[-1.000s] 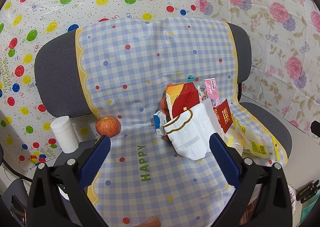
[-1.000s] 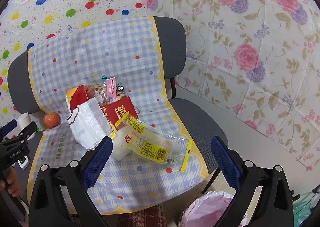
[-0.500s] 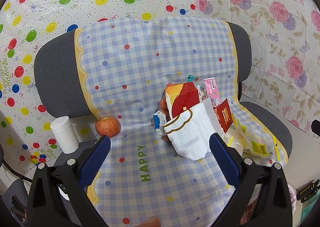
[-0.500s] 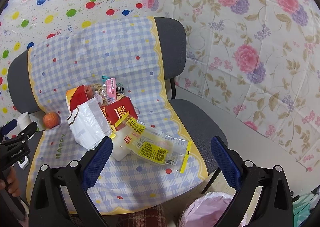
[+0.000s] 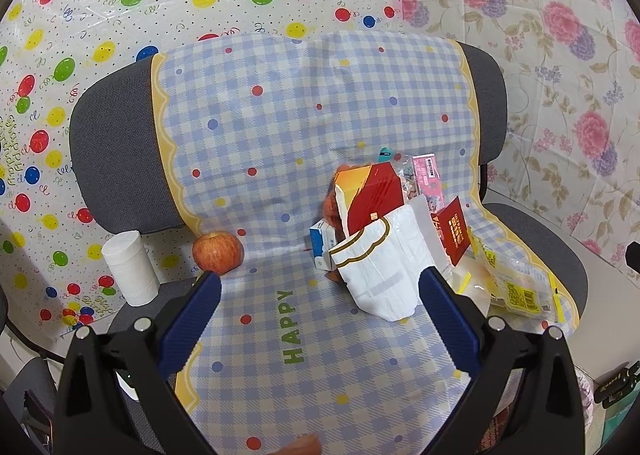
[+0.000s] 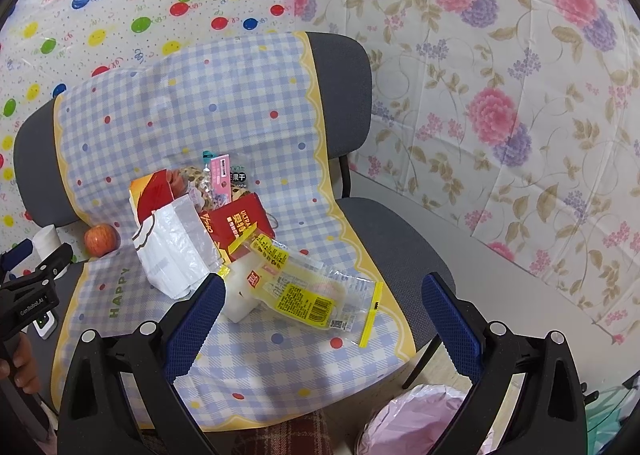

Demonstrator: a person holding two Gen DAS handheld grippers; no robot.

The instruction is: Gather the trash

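Note:
A pile of trash lies on the checked cloth over the chair seat: a white paper bag (image 5: 380, 271) (image 6: 174, 251), a red-orange carton (image 5: 370, 195) (image 6: 154, 191), a red packet (image 5: 454, 233) (image 6: 240, 221), a clear yellow-labelled wrapper (image 5: 516, 287) (image 6: 316, 291), a pink snack pack (image 6: 220, 175) and a small blue-white box (image 5: 322, 247). My left gripper (image 5: 320, 307) is open and empty, above the seat before the pile. My right gripper (image 6: 322, 307) is open and empty, just in front of the yellow wrapper. A pink-lined bin (image 6: 416, 419) stands on the floor below the right gripper.
A red apple (image 5: 218, 253) (image 6: 102, 239) and a white paper roll (image 5: 130, 273) sit at the seat's left. The grey chair back (image 5: 120, 147) rises behind. Balloon and flower sheets cover the walls. The left gripper's body (image 6: 32, 295) shows at the right view's left edge.

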